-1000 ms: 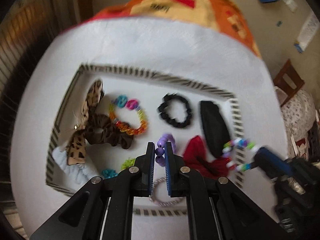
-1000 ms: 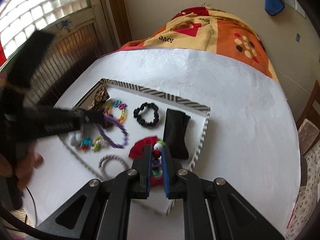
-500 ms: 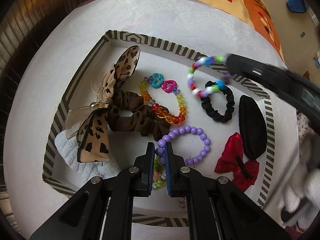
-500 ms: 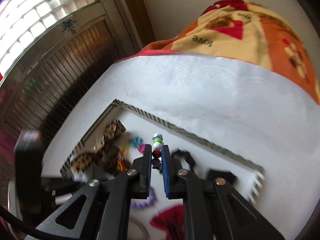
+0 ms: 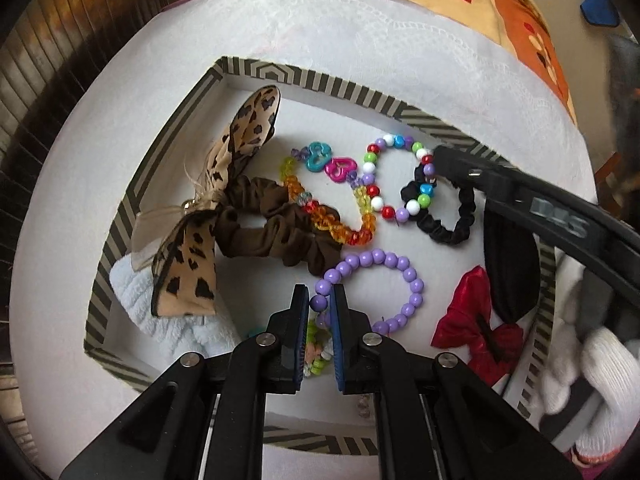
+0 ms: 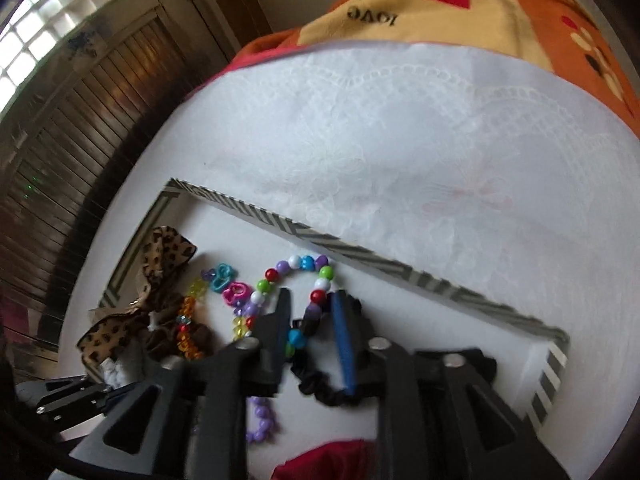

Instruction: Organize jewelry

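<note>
While the striped tray [image 5: 120, 240] is sitting on the white cloth [image 5: 360, 40] to collect the pieces in one place, the items inside are lying spread flat, seemingly so that each can be told apart. Starting at the left of the left wrist view, one leopard-print bow [image 5: 224, 184] is lying joined to one brown scrunchie [image 5: 272, 232], both partly covering one pale blue fluffy band [image 5: 160, 312] at the near-left corner. Next, one bracelet of clear orange and yellow beads with heart charms [image 5: 320, 200] is lying against the scrunchie. At the middle, the left gripper [image 5: 320, 304] is pinching a bead of the one purple bead bracelet [image 5: 392, 280], its fingers narrowed with the bead between them, and the loop is resting on the tray floor, so I judge it is being set down or about to be freed. Under that gripper a small green and pink piece [image 5: 316, 352] is showing, too hidden to name. Further right, the right gripper [image 6: 310, 312] is reaching over the tray with its fingers parted, and the one multicolour bead bracelet [image 5: 384, 184] is running loosely between them, half on the floor and half over the one black scrunchie [image 5: 452, 224]; it looks let go rather than gripped. At the right, one black pouch [image 5: 508, 264] and one red bow [image 5: 472, 320] are lying side by side, and a white-gloved hand [image 5: 592, 368] is holding the right tool.
</note>
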`<state>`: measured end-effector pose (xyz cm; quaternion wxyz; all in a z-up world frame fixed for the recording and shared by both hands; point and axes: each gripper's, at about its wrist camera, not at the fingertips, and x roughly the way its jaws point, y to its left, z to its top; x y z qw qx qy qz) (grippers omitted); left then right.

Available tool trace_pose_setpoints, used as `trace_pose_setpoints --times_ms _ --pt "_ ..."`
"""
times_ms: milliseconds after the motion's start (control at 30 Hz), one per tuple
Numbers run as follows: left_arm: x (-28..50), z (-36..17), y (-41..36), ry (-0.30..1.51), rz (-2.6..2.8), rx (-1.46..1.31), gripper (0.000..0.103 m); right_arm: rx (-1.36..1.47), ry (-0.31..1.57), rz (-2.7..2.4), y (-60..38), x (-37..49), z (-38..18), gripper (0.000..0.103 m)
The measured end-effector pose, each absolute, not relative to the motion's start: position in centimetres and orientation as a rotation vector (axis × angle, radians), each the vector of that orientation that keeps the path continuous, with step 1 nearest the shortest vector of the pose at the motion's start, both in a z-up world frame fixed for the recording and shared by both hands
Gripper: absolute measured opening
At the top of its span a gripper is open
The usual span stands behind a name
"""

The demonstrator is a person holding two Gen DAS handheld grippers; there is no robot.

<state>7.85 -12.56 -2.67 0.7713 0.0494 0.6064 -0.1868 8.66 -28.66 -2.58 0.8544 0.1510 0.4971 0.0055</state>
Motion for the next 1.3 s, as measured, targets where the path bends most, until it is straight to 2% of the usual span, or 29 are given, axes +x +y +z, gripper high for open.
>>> trace_pose_setpoints --times_ms 100,167,200,633,1067,1300 --pt "7.2 -2.4 -12.8 1.314 -0.395 0.144 0.002 0.307 1.007 -0.01 -28.6 6.5 -1.2 0.035" --pt "6.8 -2.2 -12.8 1.311 -0.39 0.154 0.002 0.304 0.988 -0.032 -28.7 4.9 -0.4 0.044" --pt "6.5 -1.9 -12.7 1.305 -0.391 0.156 0.002 0.298 0.978 -0.046 -28.7 3.9 0.0 0.046" --pt "1.7 1.9 -10.5 1.174 -0.403 0.181 0.002 0.301 0.916 -0.185 -27.2 -5.8 2.5 0.051" --pt "-1.0 5.9 -7.4 1.047 -0.419 0.226 0.001 0.28 0.828 -0.287 -23.1 -10.0 5.6 0.065" --pt "-2.2 7.8 -6.3 1.003 -0.433 0.216 0.001 0.24 0.816 -0.34 -21.3 -11.5 6.8 0.066"
